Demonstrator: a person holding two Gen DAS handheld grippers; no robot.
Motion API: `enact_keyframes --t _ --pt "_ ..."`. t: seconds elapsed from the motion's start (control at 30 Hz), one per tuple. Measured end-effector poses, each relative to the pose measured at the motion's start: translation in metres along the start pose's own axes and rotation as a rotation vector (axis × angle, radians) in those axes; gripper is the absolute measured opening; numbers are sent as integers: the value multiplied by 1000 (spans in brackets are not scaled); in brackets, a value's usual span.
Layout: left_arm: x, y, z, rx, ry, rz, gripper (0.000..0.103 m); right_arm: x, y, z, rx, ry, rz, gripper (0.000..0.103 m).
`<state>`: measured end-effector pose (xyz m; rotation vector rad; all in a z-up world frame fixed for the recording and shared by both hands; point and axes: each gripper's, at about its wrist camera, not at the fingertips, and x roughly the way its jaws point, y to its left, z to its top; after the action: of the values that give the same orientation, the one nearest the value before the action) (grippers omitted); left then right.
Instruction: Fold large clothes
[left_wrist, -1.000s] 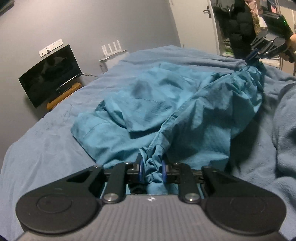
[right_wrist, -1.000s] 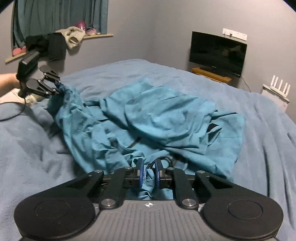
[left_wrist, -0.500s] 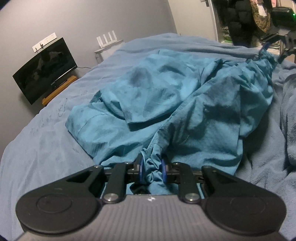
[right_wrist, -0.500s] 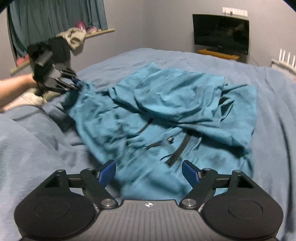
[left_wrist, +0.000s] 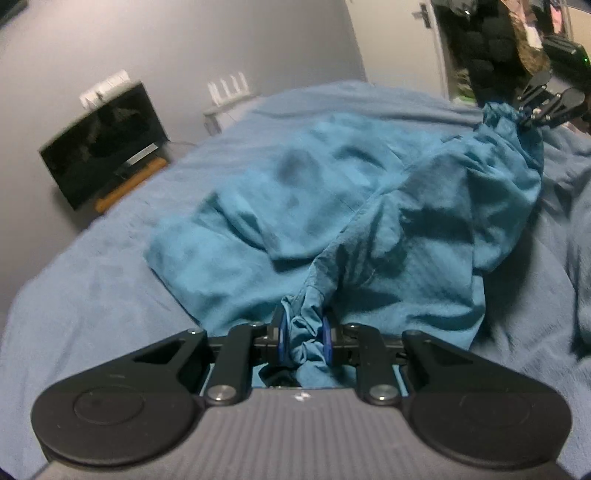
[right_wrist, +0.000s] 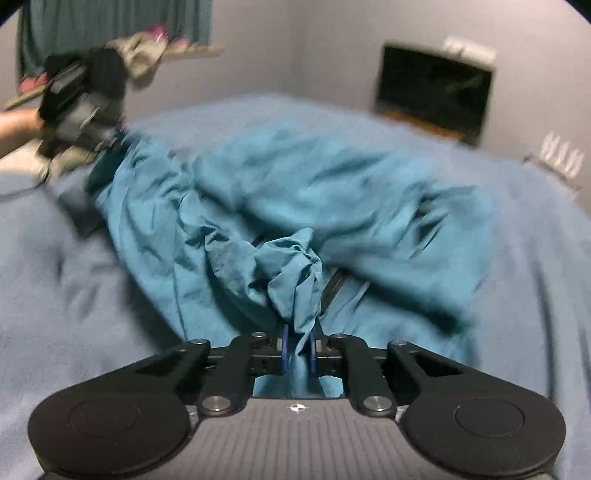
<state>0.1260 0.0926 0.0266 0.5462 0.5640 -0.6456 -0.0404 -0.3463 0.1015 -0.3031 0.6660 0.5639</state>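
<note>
right gripper jaws, spread wide half a second ago, now clamped on bunched teal garment

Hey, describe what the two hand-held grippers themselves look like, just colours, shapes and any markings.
Both match: the left hand-held gripper and right hand-held gripper are matte black, with jointed linkage arms, silver pivot bolts and two round discs flanking a ribbed grey body that bears a small white mark. The finger pads are blue. In the right wrist view, a bare forearm shows behind the left one, no sleeve.
</note>
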Motion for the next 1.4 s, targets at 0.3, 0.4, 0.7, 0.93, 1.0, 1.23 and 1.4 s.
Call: enact_keyframes --t 0.3,0.4,0.7,0.93,1.0,1.23,1.4 --pt "45 60 71 62 -9 140 15 7 -43 80 7 -220 -241 8" --pt "79 85 100 79 5 197 15 37 -63 109 6 -226 -335 8" --pt "201 137 152 104 130 282 15 137 -142 152 128 -181 -497 8" --pt "281 139 136 91 234 288 14 235 -164 144 144 -15 -592 9" --pt "294 141 126 81 253 279 15 255 -173 136 169 24 -609 9" --pt "318 131 106 122 265 309 29 305 -186 113 212 114 -633 19" --pt "306 139 97 102 271 404 86 297 -177 111 166 91 -665 60"
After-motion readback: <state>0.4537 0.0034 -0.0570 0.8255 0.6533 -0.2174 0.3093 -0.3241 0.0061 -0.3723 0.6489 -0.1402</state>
